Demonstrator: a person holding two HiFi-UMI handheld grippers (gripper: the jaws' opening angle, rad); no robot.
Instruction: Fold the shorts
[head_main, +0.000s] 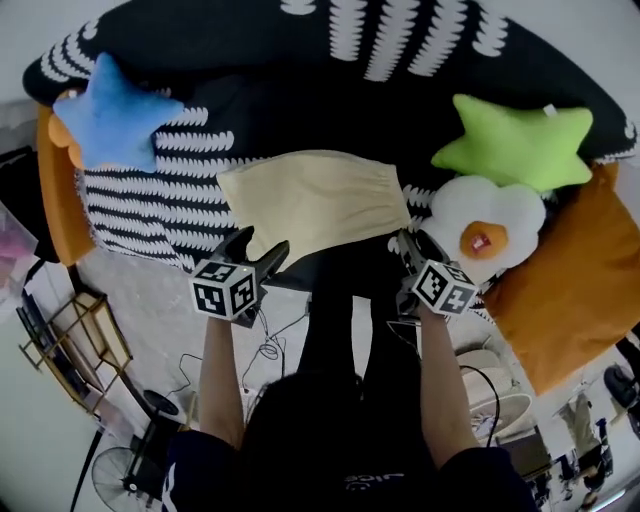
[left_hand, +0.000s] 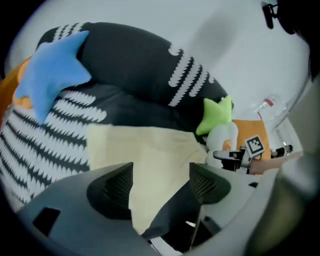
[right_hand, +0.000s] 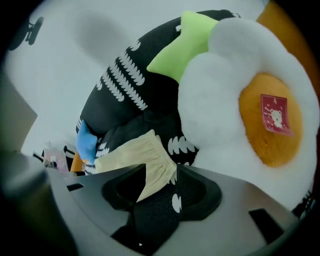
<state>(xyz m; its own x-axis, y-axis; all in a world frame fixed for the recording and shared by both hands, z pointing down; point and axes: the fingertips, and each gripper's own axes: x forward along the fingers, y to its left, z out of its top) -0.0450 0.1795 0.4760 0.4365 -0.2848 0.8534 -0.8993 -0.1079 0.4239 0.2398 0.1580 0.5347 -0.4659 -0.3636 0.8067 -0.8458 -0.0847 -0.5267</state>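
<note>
Left hand-held gripper (left_hand: 160, 181) gapes empty, right hand-held gripper (right_hand: 161, 186) sits half-open at the shorts (head_main: 315, 205). I'd pinch both near corners evenly.

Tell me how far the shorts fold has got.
The shorts lie flat on the striped cover as one neat panel, apparently folded once already. Nothing is gripped: left gripper and right gripper are open at its near edge. Possibly one more fold remains.

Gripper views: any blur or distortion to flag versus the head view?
Left gripper view: heavy fisheye, dark corners, soft focus; shorts readable. Right gripper view: same vignette, egg pillow bulges close up. Head view: sharpest, evenly lit, edges curved.
</note>
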